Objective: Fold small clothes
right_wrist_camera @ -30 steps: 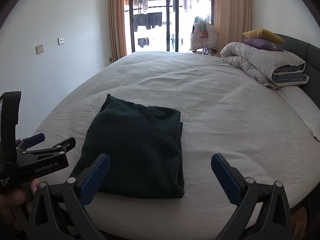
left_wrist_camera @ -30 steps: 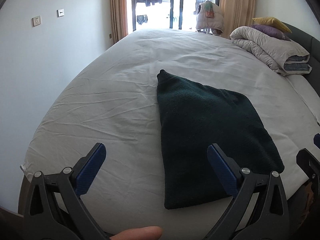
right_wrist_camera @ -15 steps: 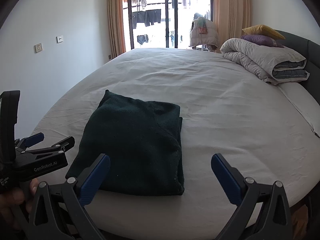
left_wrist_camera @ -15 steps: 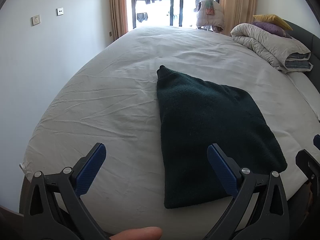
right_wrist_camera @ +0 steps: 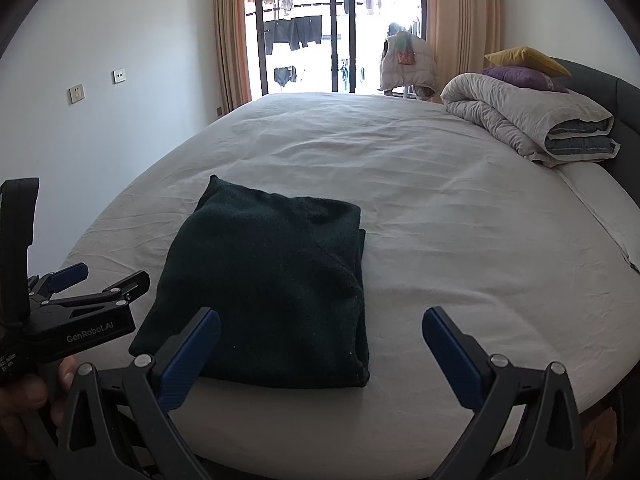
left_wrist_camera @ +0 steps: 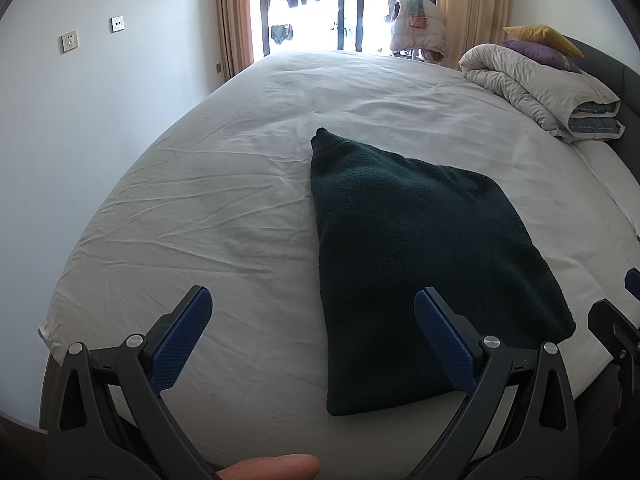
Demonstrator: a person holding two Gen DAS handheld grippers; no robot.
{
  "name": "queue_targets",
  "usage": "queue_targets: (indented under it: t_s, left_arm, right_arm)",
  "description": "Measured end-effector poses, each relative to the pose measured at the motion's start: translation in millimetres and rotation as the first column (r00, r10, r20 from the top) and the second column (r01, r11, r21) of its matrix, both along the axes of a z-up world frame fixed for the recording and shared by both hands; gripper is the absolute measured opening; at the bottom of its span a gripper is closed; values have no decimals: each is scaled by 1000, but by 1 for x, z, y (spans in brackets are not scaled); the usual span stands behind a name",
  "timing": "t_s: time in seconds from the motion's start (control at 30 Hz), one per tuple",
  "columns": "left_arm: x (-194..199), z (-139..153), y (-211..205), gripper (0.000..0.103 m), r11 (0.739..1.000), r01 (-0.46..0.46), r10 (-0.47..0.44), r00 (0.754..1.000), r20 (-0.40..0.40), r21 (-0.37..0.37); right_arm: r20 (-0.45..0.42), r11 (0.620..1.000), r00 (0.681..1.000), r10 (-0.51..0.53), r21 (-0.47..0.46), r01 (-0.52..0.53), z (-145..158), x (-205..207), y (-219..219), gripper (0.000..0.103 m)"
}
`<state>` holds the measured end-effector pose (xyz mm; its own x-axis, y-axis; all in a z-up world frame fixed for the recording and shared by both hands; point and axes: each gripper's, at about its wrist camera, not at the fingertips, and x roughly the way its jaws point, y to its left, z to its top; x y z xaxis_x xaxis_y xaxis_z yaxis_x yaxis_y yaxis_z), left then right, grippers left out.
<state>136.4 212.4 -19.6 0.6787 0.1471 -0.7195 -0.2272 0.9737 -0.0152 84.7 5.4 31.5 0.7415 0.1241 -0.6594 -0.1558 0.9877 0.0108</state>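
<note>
A dark green garment [left_wrist_camera: 420, 264] lies folded into a neat rectangle on the white bed sheet [left_wrist_camera: 224, 208], near the bed's front edge. It also shows in the right wrist view [right_wrist_camera: 272, 292]. My left gripper [left_wrist_camera: 312, 320] is open and empty, held just above the front edge, its right finger over the garment's near left part. My right gripper [right_wrist_camera: 320, 344] is open and empty, held in front of the garment's near right corner. The left gripper's body [right_wrist_camera: 76, 312] shows at the left of the right wrist view.
A rolled grey duvet [right_wrist_camera: 532, 120] with a yellow and a purple pillow lies at the back right by the dark headboard. A balcony door with curtains and hanging clothes [right_wrist_camera: 304, 32] is behind the bed. A wall [left_wrist_camera: 80, 100] runs along the left.
Both grippers have drawn back and risen slightly from the folded garment. The garment has not moved. Both stay open.
</note>
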Motion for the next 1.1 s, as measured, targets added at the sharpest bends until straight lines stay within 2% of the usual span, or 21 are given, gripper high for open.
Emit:
queue_targets:
  t_s: [1.1]
  left_arm:
    - [1,-7,-1,103,1000,-2,2,1000,-13,9]
  right_arm:
    - [-19,1000,1000,-8,2,8,-12,-8,-7,103]
